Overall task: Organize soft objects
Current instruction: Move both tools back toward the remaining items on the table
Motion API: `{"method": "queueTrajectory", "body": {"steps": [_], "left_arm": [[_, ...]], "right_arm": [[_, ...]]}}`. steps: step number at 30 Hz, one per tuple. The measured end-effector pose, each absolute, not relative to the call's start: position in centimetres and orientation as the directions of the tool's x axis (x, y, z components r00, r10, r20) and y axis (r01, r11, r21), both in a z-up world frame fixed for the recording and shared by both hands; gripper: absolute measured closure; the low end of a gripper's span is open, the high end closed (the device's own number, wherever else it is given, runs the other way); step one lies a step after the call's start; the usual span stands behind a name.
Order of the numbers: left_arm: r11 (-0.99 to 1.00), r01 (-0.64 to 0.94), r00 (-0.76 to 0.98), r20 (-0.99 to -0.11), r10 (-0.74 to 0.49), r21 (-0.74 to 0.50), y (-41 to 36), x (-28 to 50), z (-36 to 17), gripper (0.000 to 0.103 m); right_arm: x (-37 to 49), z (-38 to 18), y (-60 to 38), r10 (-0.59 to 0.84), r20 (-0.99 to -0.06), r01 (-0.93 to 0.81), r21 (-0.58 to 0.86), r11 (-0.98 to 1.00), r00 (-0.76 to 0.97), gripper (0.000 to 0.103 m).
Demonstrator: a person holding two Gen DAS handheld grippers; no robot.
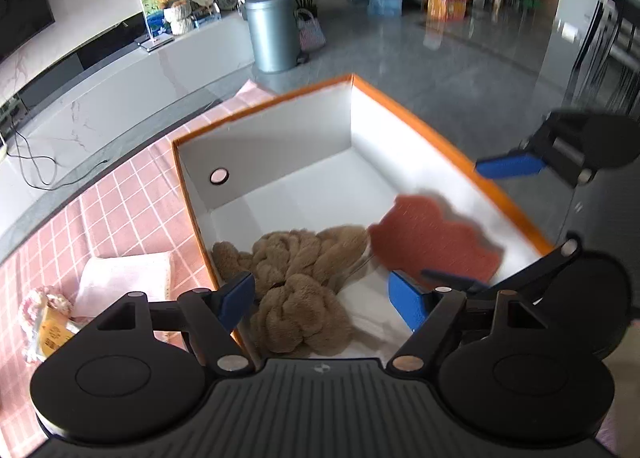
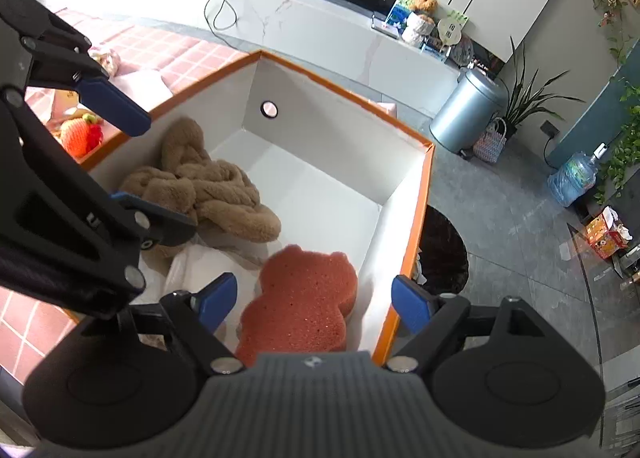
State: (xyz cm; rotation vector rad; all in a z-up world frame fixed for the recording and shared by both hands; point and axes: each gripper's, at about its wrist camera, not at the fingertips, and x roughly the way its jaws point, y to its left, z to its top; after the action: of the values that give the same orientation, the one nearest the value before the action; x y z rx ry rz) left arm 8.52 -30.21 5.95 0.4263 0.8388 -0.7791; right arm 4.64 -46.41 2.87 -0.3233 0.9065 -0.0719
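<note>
An orange-rimmed white box (image 1: 420, 126) (image 2: 416, 226) stands on the pink checked tablecloth. Inside lie a brown fluffy knotted cloth (image 1: 296, 278) (image 2: 208, 182) and a red-orange sponge (image 1: 436, 242) (image 2: 300, 298), blurred in the left wrist view. My left gripper (image 1: 324, 300) is open over the box's near edge above the brown cloth, holding nothing. My right gripper (image 2: 314, 300) is open, its fingers on either side of the sponge and apart from it. In the left wrist view, one blue finger (image 1: 510, 166) of the right gripper shows.
On the tablecloth (image 1: 120, 202) left of the box lie a folded white-pink towel (image 1: 128, 278), a pink knitted item with a yellow packet (image 1: 44, 318), and an orange knitted toy (image 2: 80, 136). A metal bin (image 1: 270, 32) stands on the grey floor beyond.
</note>
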Motion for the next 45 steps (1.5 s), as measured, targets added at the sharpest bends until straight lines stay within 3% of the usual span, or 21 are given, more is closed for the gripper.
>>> {"method": "queueTrajectory", "body": {"steps": [9, 13, 24, 34, 40, 45], "left_arm": [[0.663, 0.737, 0.442, -0.649, -0.619, -0.13, -26.7, 7.5, 7.7, 0.014], [0.656, 0.74, 0.478, -0.572, -0.667, -0.147, -25.1, 6.8, 8.1, 0.014], [0.78, 0.619, 0.658, -0.481, -0.579, -0.092, -20.1, 5.1, 7.2, 0.021], [0.851, 0.521, 0.738, -0.465, -0.489, -0.067, -14.9, 4.4, 6.2, 0.027], [0.886, 0.454, 0.747, -0.501, -0.437, -0.095, -10.1, 4.2, 4.9, 0.035], [0.902, 0.4, 0.712, -0.566, -0.416, -0.161, -6.3, 4.4, 3.5, 0.039]], "right_arm": [[2.0, 4.4, -45.8, -0.208, -0.681, 0.032, -0.262, 0.965, 0.703, 0.02], [0.8, 4.8, -45.3, -0.25, -0.628, 0.13, -0.231, 0.964, 0.737, 0.02], [-2.0, 4.8, -41.7, -0.369, -0.486, 0.362, -0.112, 0.925, 0.792, 0.02], [-2.5, 3.9, -35.9, -0.234, -0.471, 0.26, -0.009, 0.965, 0.851, 0.02], [-1.9, 3.4, -32.5, -0.189, -0.469, 0.207, -0.014, 0.978, 0.862, 0.02], [-1.5, 3.1, -29.7, -0.132, -0.466, 0.141, -0.017, 0.99, 0.875, 0.027]]}}
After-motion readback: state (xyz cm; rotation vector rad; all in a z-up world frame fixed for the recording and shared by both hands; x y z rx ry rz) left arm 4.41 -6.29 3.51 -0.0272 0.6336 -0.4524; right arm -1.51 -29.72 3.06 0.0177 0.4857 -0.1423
